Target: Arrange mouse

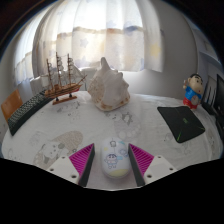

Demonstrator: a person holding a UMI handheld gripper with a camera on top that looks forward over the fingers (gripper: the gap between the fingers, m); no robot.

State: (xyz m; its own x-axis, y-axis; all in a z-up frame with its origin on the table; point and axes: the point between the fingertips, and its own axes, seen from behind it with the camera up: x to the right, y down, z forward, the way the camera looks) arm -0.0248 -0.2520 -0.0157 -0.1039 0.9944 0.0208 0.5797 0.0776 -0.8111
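A small white mouse (pixel 116 164) with a cartoon print on its back lies on the white patterned tablecloth (pixel 60 140). It sits between my two fingers, whose magenta pads (pixel 79 160) stand a little off each side of it. My gripper (pixel 115 163) is open around the mouse, with a narrow gap at either side, and the mouse rests on the table.
Beyond the fingers stand a large white conch shell (pixel 108 86), a model sailing ship (pixel 62 78) to its left, a dark flat pad (pixel 186 124) to the right and a small toy figure (pixel 192 93) behind it. A patterned box (pixel 28 112) lies at the left. Curtains hang behind.
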